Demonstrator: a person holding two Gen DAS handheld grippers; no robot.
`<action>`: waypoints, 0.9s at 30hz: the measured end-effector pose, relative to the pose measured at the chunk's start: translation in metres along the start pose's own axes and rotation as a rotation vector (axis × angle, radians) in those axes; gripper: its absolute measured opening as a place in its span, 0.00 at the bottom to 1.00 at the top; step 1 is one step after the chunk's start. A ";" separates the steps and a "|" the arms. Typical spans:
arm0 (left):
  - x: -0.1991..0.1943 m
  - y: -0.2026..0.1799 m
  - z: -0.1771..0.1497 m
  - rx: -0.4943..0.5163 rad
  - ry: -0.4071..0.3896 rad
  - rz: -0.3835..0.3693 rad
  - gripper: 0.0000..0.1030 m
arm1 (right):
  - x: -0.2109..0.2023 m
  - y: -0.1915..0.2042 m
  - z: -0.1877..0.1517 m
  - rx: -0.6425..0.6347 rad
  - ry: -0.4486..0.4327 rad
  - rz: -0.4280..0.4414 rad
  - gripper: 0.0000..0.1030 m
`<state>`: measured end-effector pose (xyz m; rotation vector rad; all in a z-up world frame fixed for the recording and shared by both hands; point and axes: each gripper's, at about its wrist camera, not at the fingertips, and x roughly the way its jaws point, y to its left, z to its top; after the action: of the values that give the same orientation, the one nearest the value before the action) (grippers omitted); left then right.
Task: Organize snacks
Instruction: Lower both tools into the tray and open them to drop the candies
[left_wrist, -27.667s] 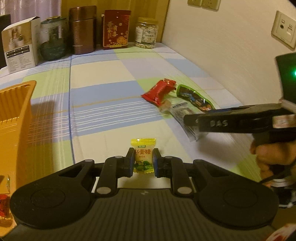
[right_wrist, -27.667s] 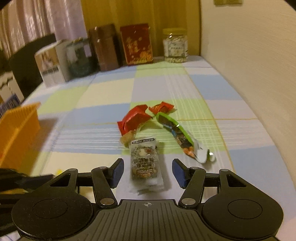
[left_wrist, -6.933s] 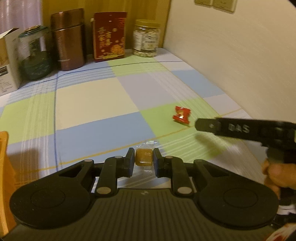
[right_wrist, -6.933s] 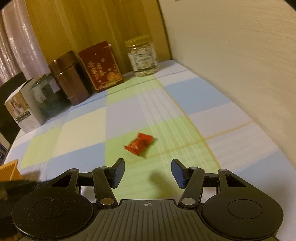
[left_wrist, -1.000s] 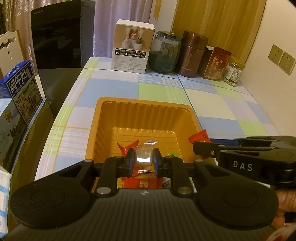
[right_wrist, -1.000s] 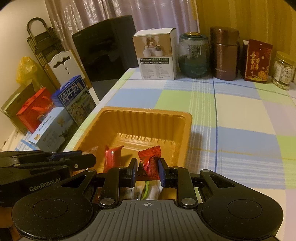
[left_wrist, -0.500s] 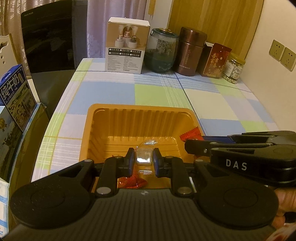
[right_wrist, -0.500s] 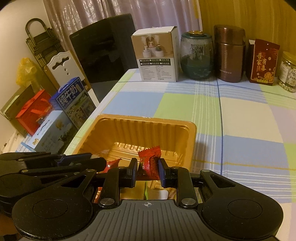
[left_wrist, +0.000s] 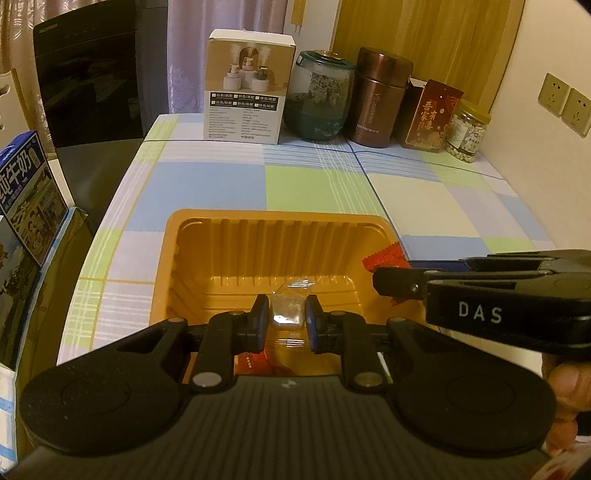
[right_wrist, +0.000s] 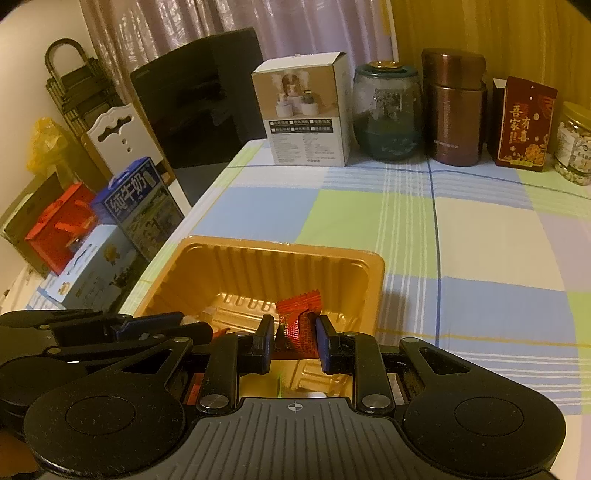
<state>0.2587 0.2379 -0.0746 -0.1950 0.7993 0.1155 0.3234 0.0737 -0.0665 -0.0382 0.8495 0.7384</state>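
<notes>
Counter (left_wrist: 207, 206): covered in a checked cloth, it carries the orange tray at its near edge, within easy reach of both hands.
Row at the back: a white box (left_wrist: 246, 86), a glass jar (left_wrist: 320, 99), a brown flask (left_wrist: 380, 98), a red packet (left_wrist: 432, 116) and a nut jar (left_wrist: 466, 131) stand well beyond the orange tray, probably parked out of the working space.
Orange tray (left_wrist: 168, 258): a deep ribbed tub, open on top; it looks like the collecting place, since a few wrapped snacks already lie on its floor near the front wall.
Left tongs (left_wrist: 286, 319): clamped on a clear-wrapped candy (left_wrist: 287, 314), held above the orange tray's floor, angled downward so a release would drop it inside.
Right tongs (right_wrist: 295, 332): pinched on a red-wrapped candy (right_wrist: 301, 319), hovering over the orange tray's near right part, just beside the left tongs.
Judgement: both candies seem ready to be let go into the orange tray; the two tools sit close together, so they could bump each other.
</notes>
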 end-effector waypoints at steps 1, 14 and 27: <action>0.002 -0.001 0.001 0.002 0.000 0.000 0.18 | 0.000 -0.001 0.000 0.003 -0.001 -0.002 0.24; 0.000 0.004 -0.002 0.012 -0.015 0.017 0.33 | -0.003 -0.007 0.001 0.020 -0.004 -0.005 0.24; -0.015 0.012 -0.015 0.014 -0.004 0.036 0.33 | -0.002 0.009 0.004 0.010 -0.001 0.024 0.24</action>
<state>0.2357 0.2460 -0.0754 -0.1676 0.7992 0.1441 0.3195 0.0806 -0.0596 -0.0188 0.8543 0.7568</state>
